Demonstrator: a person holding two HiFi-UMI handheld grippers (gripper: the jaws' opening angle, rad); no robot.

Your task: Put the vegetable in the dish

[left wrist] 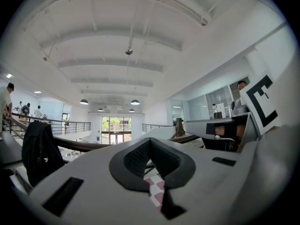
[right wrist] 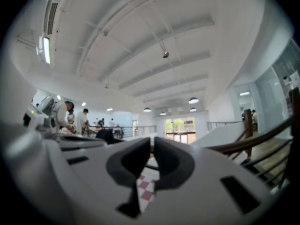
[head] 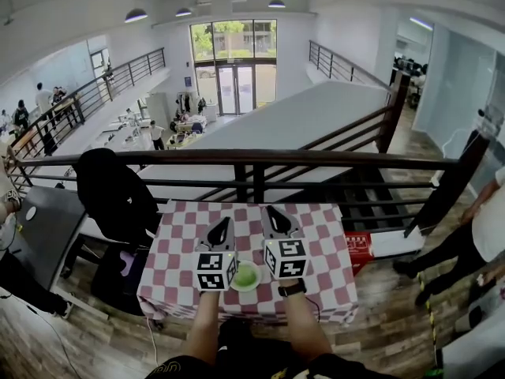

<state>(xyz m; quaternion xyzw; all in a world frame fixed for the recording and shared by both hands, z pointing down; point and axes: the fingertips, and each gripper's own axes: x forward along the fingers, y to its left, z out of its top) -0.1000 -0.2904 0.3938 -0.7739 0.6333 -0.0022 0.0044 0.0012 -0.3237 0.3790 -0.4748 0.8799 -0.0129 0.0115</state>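
Note:
A small pale dish (head: 245, 275) with a green vegetable (head: 246, 275) in it sits near the front edge of the red-and-white checked table (head: 323, 243). It lies between the marker cubes of my two grippers. In the head view my left gripper (head: 223, 223) points away over the cloth, left of and beyond the dish. The right gripper (head: 270, 210) points the same way, just right of the dish. In the left gripper view the left gripper (left wrist: 150, 141) has its jaw tips touching with nothing between them. The right gripper (right wrist: 153, 142) is shut too and holds nothing.
A dark railing (head: 252, 159) runs right behind the table, with a drop to a lower floor beyond. A black jacket (head: 114, 192) hangs over a chair at the left. A red box (head: 359, 248) sits by the table's right side, and a person (head: 477, 223) stands further right.

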